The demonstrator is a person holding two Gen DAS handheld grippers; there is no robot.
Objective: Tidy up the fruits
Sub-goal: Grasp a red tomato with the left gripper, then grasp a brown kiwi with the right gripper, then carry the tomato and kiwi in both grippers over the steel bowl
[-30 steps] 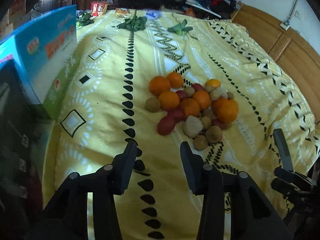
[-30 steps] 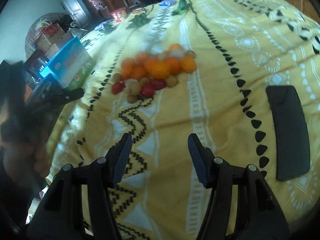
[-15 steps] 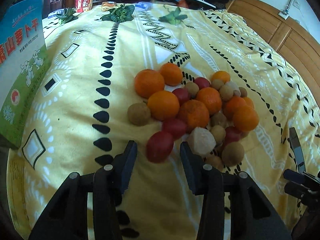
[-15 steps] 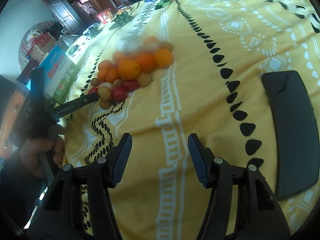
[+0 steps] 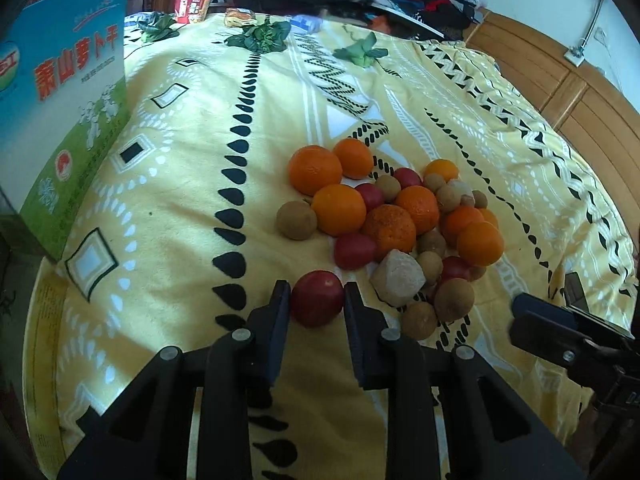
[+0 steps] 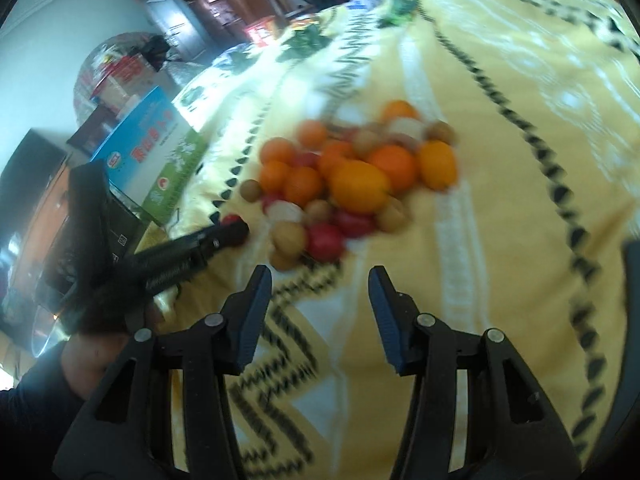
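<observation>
A heap of fruit lies on the yellow patterned blanket [image 5: 168, 184]: oranges [image 5: 338, 209], red fruits [image 5: 354, 251], small brown round fruits [image 5: 297, 220] and a pale lump [image 5: 397, 277]. My left gripper [image 5: 316, 300] has its fingers against both sides of the nearest red fruit [image 5: 317, 298], at the heap's near edge. My right gripper [image 6: 320, 284] is open and empty, a short way in front of the heap [image 6: 352, 176]. The left gripper also shows in the right wrist view [image 6: 224, 236], at the heap's left edge.
A blue, white and green box [image 5: 60, 120] stands at the blanket's left edge. Leafy greens [image 5: 260, 36] and snack packs [image 5: 192, 7] lie at the far end. A wooden headboard [image 5: 560, 92] runs along the right. A black flat object [image 6: 634, 280] lies at the right.
My left gripper has moved forward to the heap and closed around the nearest red fruit. My right gripper has swung left toward the heap and stayed open.
</observation>
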